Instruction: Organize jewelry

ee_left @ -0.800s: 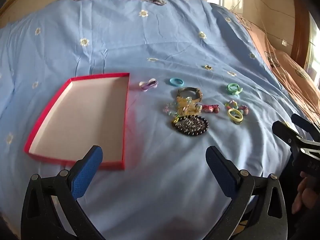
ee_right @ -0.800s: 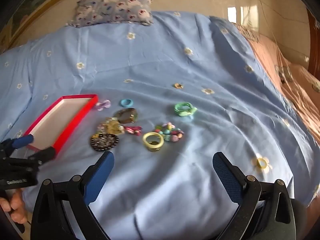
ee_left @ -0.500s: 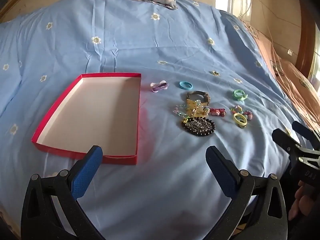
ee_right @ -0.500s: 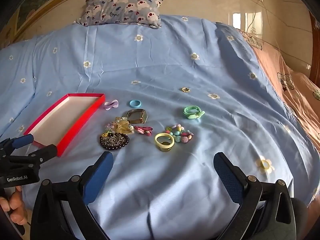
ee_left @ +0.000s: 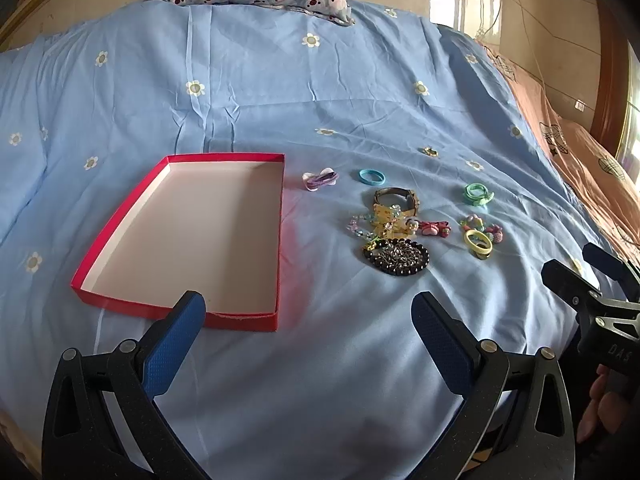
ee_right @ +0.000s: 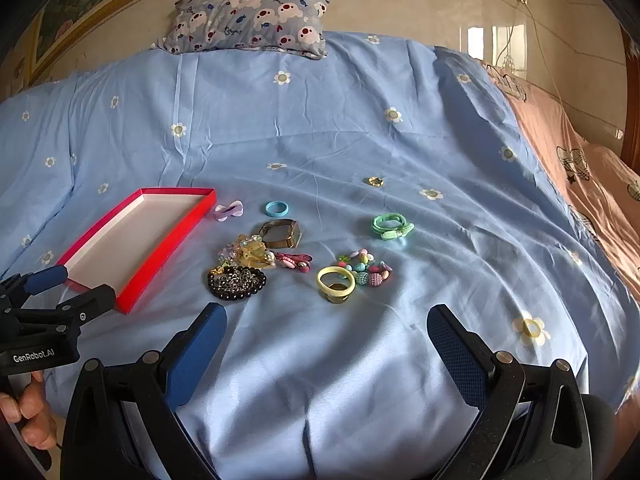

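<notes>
Left gripper (ee_left: 308, 316): jaws spread wide, holding nothing, poised above the blue floral bedsheet (ee_left: 320, 92) by the near short wall of the red box lid (ee_left: 276, 240), which lies shallow and white inside

Right gripper (ee_right: 326, 326): jaws likewise wide apart, empty, over bare sheet just short of the jewelry

Jewelry, loose on the sheet right of the box lid:
- black beaded bracelet (ee_right: 236, 282), nearest the grippers
- yellow ring-shaped bangle (ee_right: 336, 282), touching a cluster of coloured beads (ee_right: 368, 268)
- red hair clip (ee_right: 296, 261)
- bronze watch-style bracelet (ee_right: 282, 234)
- green hair tie (ee_right: 390, 226), set apart to the right
- small blue hair tie (ee_right: 277, 209)
- purple bow clip (ee_right: 228, 210), just beside the box lid's far corner

Patterned pillow (ee_right: 248, 20): at the head of the bed
</notes>
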`<control>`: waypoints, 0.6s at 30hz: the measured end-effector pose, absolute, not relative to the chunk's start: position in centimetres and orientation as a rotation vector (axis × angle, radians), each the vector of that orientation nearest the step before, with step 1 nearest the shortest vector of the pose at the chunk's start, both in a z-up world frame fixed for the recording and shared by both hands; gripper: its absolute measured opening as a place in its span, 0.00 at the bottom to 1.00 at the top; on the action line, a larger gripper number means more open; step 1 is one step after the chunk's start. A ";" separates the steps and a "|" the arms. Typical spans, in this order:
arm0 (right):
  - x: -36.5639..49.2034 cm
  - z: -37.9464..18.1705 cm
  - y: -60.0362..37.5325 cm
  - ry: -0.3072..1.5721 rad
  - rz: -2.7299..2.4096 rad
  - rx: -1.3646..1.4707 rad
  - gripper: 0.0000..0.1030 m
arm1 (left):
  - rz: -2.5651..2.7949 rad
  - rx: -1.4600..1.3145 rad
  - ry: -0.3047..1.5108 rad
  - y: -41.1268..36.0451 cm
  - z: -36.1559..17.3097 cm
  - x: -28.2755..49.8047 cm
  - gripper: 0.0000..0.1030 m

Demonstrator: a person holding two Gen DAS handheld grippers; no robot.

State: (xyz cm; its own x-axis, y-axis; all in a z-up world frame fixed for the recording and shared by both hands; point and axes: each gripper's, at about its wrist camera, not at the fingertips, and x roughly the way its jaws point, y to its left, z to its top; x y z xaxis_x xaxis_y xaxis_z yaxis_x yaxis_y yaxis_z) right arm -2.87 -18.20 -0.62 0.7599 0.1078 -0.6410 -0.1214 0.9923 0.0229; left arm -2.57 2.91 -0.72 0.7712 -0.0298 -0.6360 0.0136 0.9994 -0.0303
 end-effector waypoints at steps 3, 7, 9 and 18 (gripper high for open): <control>-2.9 -0.7 -18.4 0.694 0.129 -0.015 0.98 | -0.020 -0.023 0.692 3.0 -0.7 -2.4 1.00; -2.7 -0.7 -18.6 0.699 0.135 -0.003 0.98 | -0.015 -0.020 0.690 3.0 -0.8 -2.3 1.00; -2.7 -0.9 -18.7 0.699 0.136 0.000 0.98 | -0.012 -0.016 0.686 3.1 -0.7 -2.2 1.00; -2.7 -1.1 -18.6 0.698 0.144 0.010 0.98 | 0.002 0.004 0.670 3.1 -0.6 -2.6 1.00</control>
State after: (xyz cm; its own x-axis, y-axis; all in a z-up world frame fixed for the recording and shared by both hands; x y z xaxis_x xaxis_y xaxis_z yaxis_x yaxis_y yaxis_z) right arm -2.70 -18.65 -1.12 0.7564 0.1355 -0.6399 -0.1288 0.9900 0.0573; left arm -2.57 3.06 -0.63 0.7837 0.0031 -0.6212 -0.0008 1.0000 0.0040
